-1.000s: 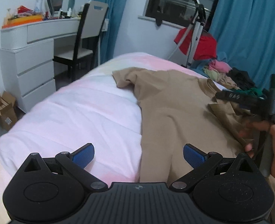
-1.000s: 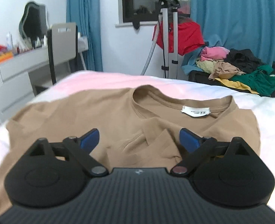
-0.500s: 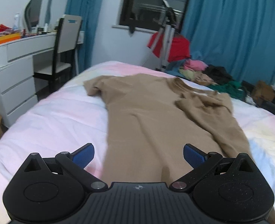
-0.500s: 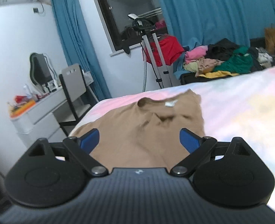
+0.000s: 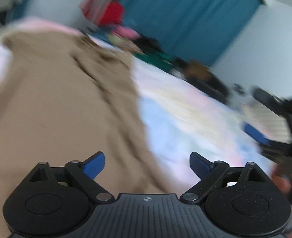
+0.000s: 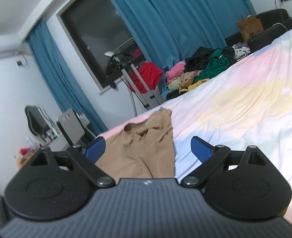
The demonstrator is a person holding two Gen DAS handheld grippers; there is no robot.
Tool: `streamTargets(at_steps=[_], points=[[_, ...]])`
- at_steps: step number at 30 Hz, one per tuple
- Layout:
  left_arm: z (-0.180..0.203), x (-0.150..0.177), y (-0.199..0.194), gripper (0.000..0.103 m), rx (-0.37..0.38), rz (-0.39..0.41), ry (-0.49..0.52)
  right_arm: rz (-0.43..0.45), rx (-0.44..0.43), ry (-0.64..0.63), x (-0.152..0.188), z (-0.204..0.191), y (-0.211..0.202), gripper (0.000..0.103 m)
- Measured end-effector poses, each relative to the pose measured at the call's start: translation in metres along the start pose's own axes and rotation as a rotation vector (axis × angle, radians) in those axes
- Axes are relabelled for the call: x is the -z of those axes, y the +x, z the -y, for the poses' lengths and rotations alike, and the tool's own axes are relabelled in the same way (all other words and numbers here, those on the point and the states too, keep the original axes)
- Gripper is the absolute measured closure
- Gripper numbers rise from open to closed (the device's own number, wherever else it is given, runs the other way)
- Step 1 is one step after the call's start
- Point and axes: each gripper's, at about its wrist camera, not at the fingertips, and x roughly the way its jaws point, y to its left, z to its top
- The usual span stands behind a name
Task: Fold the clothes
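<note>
Tan T-shirt (image 6: 146,148) lies spread on the bed (image 6: 235,103), one sleeve folded in over its chest. Left gripper (image 5: 147,163) hangs over the shirt's edge, its fingers closing with nothing pinched between them. Right gripper (image 6: 148,148) has its fingers spread wide and empty, above the bed.

You're in a home bedroom. A bed (image 6: 235,103) fills it, with curtains (image 6: 175,15), a dresser (image 6: 52,138) and piled clothes (image 6: 201,67).
</note>
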Motion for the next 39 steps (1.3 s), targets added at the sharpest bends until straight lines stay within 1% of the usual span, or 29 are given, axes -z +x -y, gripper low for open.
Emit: streamTargets(at_steps=[2,3,4,5,7,8,9,11,13,15,16,17,18,19,21,23,24,25,28,31,33,36,37,38,39], points=[[0.004,0.011,0.013,0.026,0.090,-0.055,-0.015,0.008,-0.011,0.007,-0.002,0.006,-0.001,0.009],[0.006,0.017,0.020,0.028,0.129,-0.082,-0.022,0.006,-0.012,0.016,-0.002,0.010,0.000,0.009],[0.005,0.022,0.027,0.034,0.157,-0.110,-0.028,0.003,-0.013,0.025,-0.003,0.014,0.001,0.009],[0.005,0.027,0.034,0.041,0.181,-0.137,-0.035,0.000,-0.014,0.036,-0.004,0.017,0.002,0.009],[0.003,0.034,0.047,0.051,0.198,-0.185,-0.040,-0.016,-0.023,0.080,-0.004,0.027,0.006,0.009],[0.001,0.038,0.053,0.052,0.202,-0.207,-0.041,-0.024,-0.028,0.101,-0.004,0.030,0.007,0.009],[-0.001,0.040,0.059,0.052,0.191,-0.228,-0.041,-0.034,-0.032,0.120,-0.004,0.034,0.009,0.009],[-0.005,0.044,0.070,0.052,0.148,-0.265,-0.041,-0.060,-0.042,0.138,-0.002,0.037,0.014,0.009],[-0.012,0.045,0.079,0.051,0.136,-0.280,-0.049,-0.089,-0.050,0.138,0.000,0.038,0.019,0.009],[-0.017,0.044,0.085,0.051,0.147,-0.288,-0.061,-0.116,-0.051,0.134,0.003,0.037,0.025,0.009],[-0.018,0.044,0.087,0.057,0.148,-0.285,-0.059,-0.129,-0.052,0.133,0.004,0.036,0.028,0.009],[-0.019,0.044,0.088,0.071,0.141,-0.281,-0.055,-0.137,-0.052,0.132,0.005,0.036,0.030,0.009],[-0.019,0.043,0.090,0.083,0.125,-0.284,-0.052,-0.145,-0.051,0.133,0.006,0.036,0.032,0.009],[-0.020,0.042,0.091,0.102,0.112,-0.287,-0.053,-0.152,-0.050,0.134,0.007,0.035,0.034,0.009],[-0.025,0.041,0.090,0.101,0.109,-0.292,-0.078,-0.160,-0.046,0.142,0.008,0.037,0.035,0.009],[-0.025,0.040,0.077,0.101,0.139,-0.289,-0.108,-0.164,-0.039,0.152,0.008,0.038,0.036,0.009],[-0.024,0.038,0.071,0.101,0.156,-0.287,-0.118,-0.164,-0.036,0.156,0.008,0.039,0.035,0.009],[-0.020,0.034,0.063,0.103,0.182,-0.283,-0.122,-0.163,-0.036,0.160,0.008,0.040,0.034,0.009],[-0.010,0.022,0.040,0.103,0.257,-0.267,-0.130,-0.159,-0.035,0.169,0.008,0.041,0.032,0.009],[-0.007,0.013,0.022,0.103,0.298,-0.236,-0.129,-0.161,-0.034,0.173,0.008,0.042,0.032,0.009],[-0.011,0.013,0.015,0.103,0.289,-0.220,-0.118,-0.165,-0.030,0.176,0.008,0.042,0.033,0.009],[-0.009,0.020,0.025,0.103,0.237,-0.244,-0.108,-0.170,-0.020,0.184,0.007,0.042,0.033,0.009],[-0.007,0.024,0.031,0.099,0.234,-0.262,-0.108,-0.172,-0.022,0.188,0.007,0.042,0.033,0.009],[-0.005,0.027,0.037,0.093,0.226,-0.278,-0.106,-0.172,-0.023,0.187,0.007,0.042,0.033,0.009],[-0.002,0.030,0.047,0.090,0.202,-0.289,-0.093,-0.172,-0.021,0.179,0.007,0.041,0.033,0.009]])
